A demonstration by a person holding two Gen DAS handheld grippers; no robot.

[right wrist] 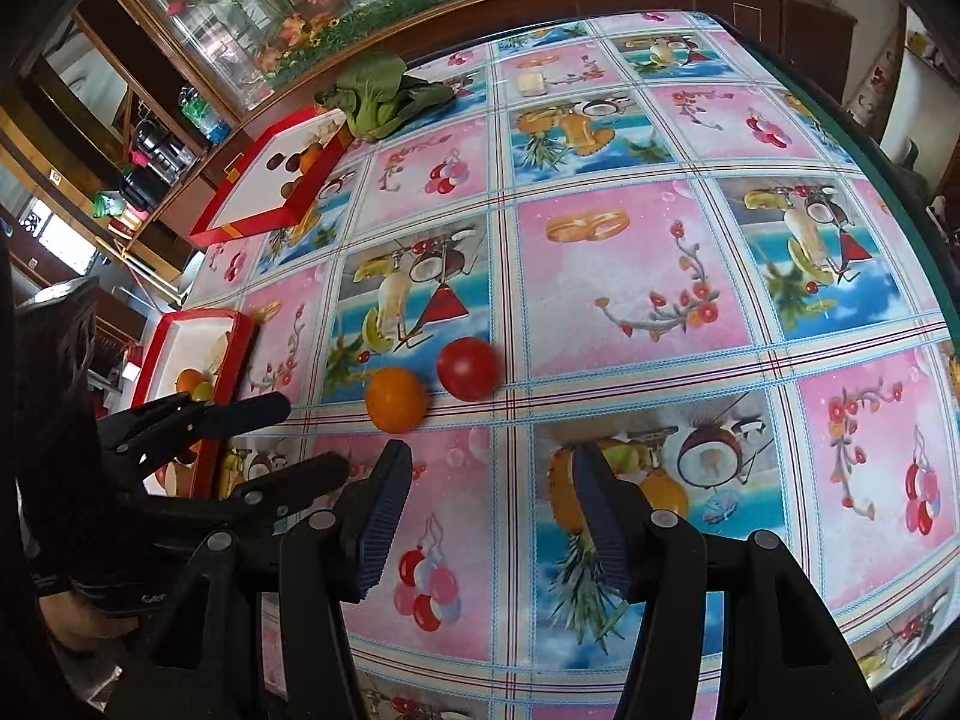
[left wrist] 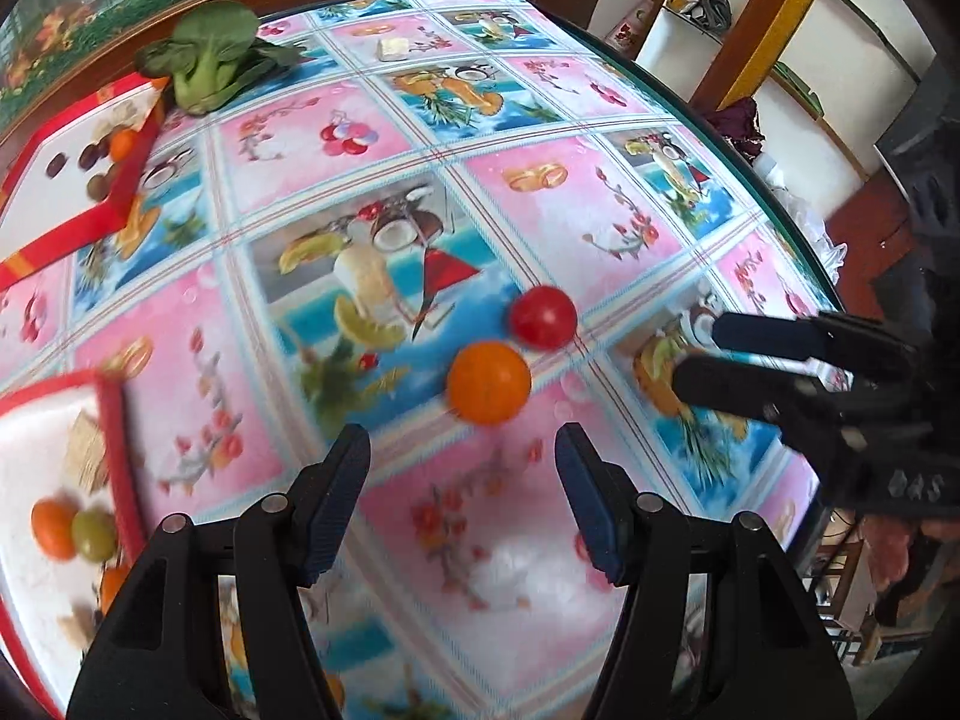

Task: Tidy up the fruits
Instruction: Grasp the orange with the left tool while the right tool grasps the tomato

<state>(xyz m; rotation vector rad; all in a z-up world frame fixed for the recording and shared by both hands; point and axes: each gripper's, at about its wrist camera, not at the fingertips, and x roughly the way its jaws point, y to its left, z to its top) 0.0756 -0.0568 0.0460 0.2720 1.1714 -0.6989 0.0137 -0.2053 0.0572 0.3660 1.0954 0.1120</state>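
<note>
Both grippers stand about half open and hold nothing: the left gripper point(left wrist: 462, 444) hangs over the tablecloth point(left wrist: 600, 198) just short of the orange point(left wrist: 489, 383), and the right gripper point(right wrist: 492, 468) approaches the same spot from the other side, its fingers pointing toward the tomato point(right wrist: 468, 368). Orange and tomato lie loose on the cloth near the middle of the table, close together and possibly touching. Two red-rimmed boxes sit along the left side: the near box point(left wrist: 114, 420) already contains an orange fruit, a green fruit and some pale pieces; the far box point(left wrist: 129, 180) contains several small dark fruits and an orange one, with a leafy green vegetable point(left wrist: 210, 69) beside it. Risk one: both fruits are round and smooth, so a finger that strikes one off-centre would likely roll it across the glossy cloth, possibly toward the table edge. Risk two: the fruits lie so close that jaws closing on one may nudge the other. Risk three: the two grippers converge on one small area and could collide. The tomato looks thin-skinned; excess squeeze may bruise it.
</note>
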